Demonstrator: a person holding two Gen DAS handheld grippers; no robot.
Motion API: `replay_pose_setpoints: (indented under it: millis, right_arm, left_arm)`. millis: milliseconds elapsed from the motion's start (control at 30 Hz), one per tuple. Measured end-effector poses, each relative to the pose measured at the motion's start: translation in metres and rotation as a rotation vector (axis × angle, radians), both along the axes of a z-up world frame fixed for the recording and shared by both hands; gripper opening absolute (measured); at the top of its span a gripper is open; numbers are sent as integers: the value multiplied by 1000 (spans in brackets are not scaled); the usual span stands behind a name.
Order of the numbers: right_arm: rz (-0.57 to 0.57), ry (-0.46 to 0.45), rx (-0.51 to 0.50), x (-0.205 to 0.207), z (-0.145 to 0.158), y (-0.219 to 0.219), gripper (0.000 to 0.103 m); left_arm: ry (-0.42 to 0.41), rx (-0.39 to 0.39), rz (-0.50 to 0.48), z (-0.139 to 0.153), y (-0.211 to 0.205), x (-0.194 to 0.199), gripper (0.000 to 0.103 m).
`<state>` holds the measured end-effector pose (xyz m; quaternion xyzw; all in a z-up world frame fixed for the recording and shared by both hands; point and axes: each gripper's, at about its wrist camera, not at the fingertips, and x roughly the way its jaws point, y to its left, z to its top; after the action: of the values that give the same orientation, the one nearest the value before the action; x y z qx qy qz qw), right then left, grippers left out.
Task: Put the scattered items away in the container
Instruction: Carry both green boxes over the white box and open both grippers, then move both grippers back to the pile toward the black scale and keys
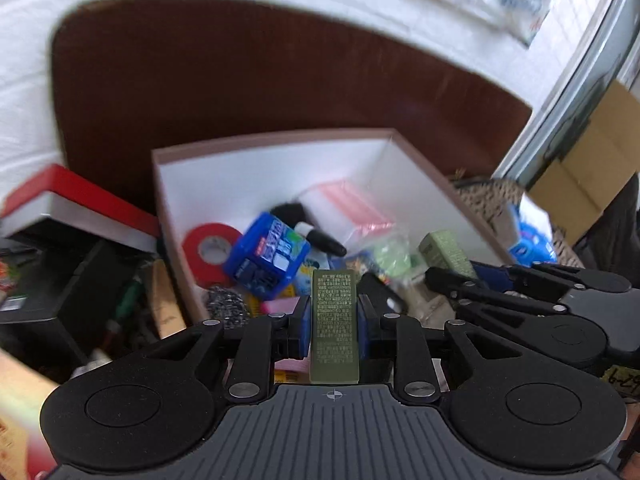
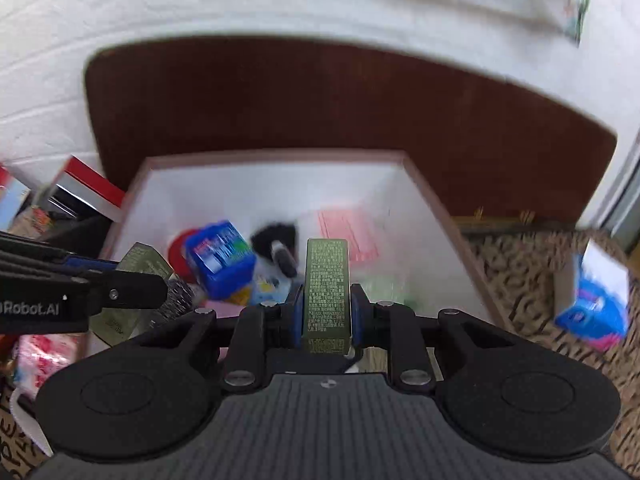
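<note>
From the left wrist view, the left gripper (image 1: 334,316) is clamped tight on a slim green box (image 1: 334,326), its blue pads pressed to both long sides, with printed text facing up. It hangs over the near edge of the container (image 1: 276,140), a white-lined box with a brown rim. Inside lie a red tape roll (image 1: 210,246), a blue carton (image 1: 269,257), a black brush (image 1: 298,218) and a pink-striped packet (image 1: 356,208). A steel scourer (image 1: 226,306) sits just beside the near left corner. The right gripper (image 1: 448,276) reaches in from the right, also over the container, carrying a second green box (image 1: 447,254).

From the right wrist view, that right gripper (image 2: 326,310) is likewise closed firmly on its own green box (image 2: 327,288), held lengthwise and pointing over the container's rim (image 2: 276,156). The left gripper (image 2: 132,284) pokes in from the left with its box (image 2: 142,260).

To my eye this is the delivery step: both boxes are carried above the container and not yet let go. The next move seems to call for lowering each a little over a free patch of the white floor, then easing the fingers apart, taking care the two grippers do not knock together. A blue packet (image 2: 592,312) on the patterned cloth (image 2: 516,276) looks left to collect.
</note>
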<state>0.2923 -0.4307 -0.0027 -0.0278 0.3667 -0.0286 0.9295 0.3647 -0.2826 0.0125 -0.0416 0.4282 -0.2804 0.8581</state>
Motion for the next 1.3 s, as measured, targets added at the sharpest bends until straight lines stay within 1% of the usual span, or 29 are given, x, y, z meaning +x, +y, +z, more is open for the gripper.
replay_pose_setpoints:
  millis: [67, 167, 200, 233, 267, 300, 333, 367, 400, 433, 500, 533, 567, 633, 733, 867, 1100, 1200, 1300]
  right_arm:
    - [0, 23, 21, 6, -12, -4, 26]
    - [4, 39, 31, 14, -21, -7, 26]
    - [6, 42, 34, 16, -23, -8, 26]
    - [9, 45, 36, 17, -23, -8, 26]
    - [18, 49, 37, 20, -23, -7, 26]
    - [29, 49, 33, 23, -23, -6, 29]
    - [35, 42, 23, 23, -22, -6, 48]
    - [28, 28, 3, 21, -21, -6, 69]
    - [17, 7, -19, 19, -21, -6, 79]
    - [17, -12, -31, 17, -20, -7, 83]
    - [21, -22, -38, 13, -18, -8, 83]
    - [21, -19, -37, 11, -17, -9, 85]
    - [22, -15, -38, 8, -17, -9, 89]
    - [25, -11, -54, 4, -15, -7, 94]
    - [30, -7, -81, -1, -11, -2, 98]
    - [31, -5, -85, -9, -3, 2, 99]
    - [41, -35, -88, -29, 20, 15, 100]
    - [49, -53, -83, -41, 30, 22, 101]
    - [68, -81, -75, -61, 42, 34, 101]
  left_arm:
    - [12, 11, -6, -10, -8, 8, 21]
    - [23, 23, 0, -21, -13, 17, 22]
    - [25, 23, 1, -22, -14, 18, 36]
    - [19, 21, 6, -23, -14, 19, 40]
    - [6, 17, 18, -22, -14, 19, 55]
    - [-7, 5, 25, -21, -12, 18, 65]
    - [-19, -13, 23, -19, -10, 16, 74]
    - [-25, -22, 20, -16, -9, 15, 96]
    - [-40, -27, 29, -13, -7, 12, 102]
    - [-67, -28, 38, -9, -6, 9, 102]
    - [-100, -3, 29, -5, -7, 5, 102]
    - [-107, 11, 26, -3, -7, 3, 102]
    - [-109, 17, 29, -2, -7, 1, 102]
    - [-99, 15, 31, 0, -4, -2, 102]
    - [-91, 12, 34, 4, 0, -7, 102]
    - [-108, 21, 32, 13, 8, -18, 102]
    - [-127, 28, 24, 30, 21, -41, 102]
    - [-140, 26, 15, 37, 31, -57, 102]
    - [-170, 13, -2, 46, 50, -81, 102]
